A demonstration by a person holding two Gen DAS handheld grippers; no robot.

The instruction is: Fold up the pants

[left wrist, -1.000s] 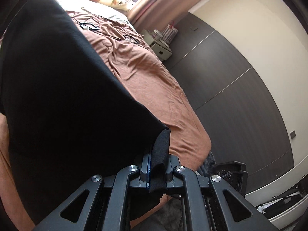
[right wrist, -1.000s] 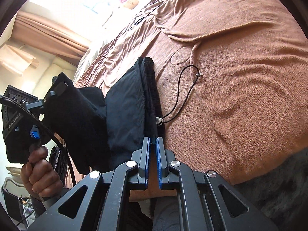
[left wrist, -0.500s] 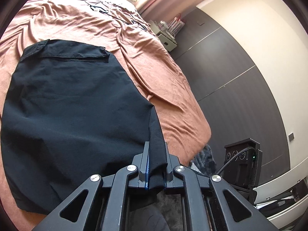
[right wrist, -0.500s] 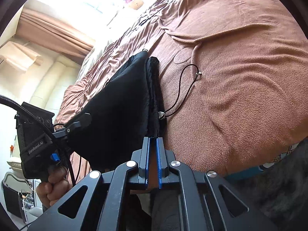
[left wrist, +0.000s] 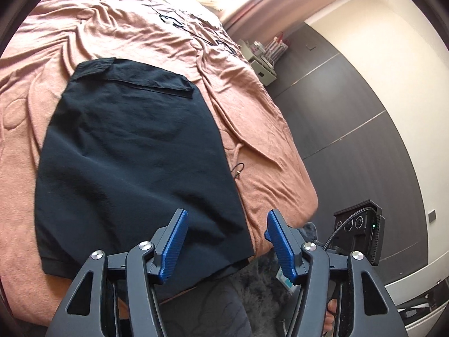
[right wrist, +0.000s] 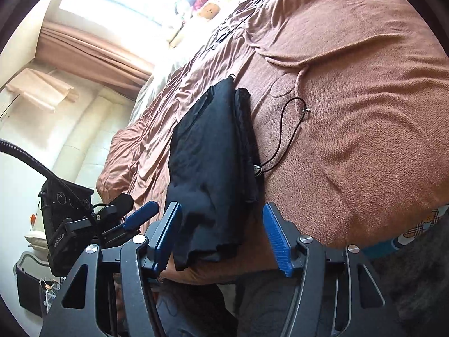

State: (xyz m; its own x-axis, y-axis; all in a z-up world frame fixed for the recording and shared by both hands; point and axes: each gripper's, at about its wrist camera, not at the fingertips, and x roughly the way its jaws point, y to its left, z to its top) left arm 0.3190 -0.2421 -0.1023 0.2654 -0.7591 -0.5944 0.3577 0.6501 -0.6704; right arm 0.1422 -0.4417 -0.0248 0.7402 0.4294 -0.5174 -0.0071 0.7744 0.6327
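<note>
Your left gripper [left wrist: 226,230] and right gripper [right wrist: 221,224] have just opened, jaws apart; black pants [left wrist: 134,163] lie released on the bed [left wrist: 266,146], near hem seemingly hidden behind the fingers.

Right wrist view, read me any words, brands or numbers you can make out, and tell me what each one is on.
"GenRobot.AI": white lettering running up the side of the black camera unit on the left gripper; the last letters are small, so that ending is uncertain.
Round dial-like marks on that unit's top: too small to read.
Nothing legible on the black pants or the bedspread.

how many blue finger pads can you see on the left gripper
2: one pad left of the gap, over the black pants; the other right of it, over the bed's edge.
</note>
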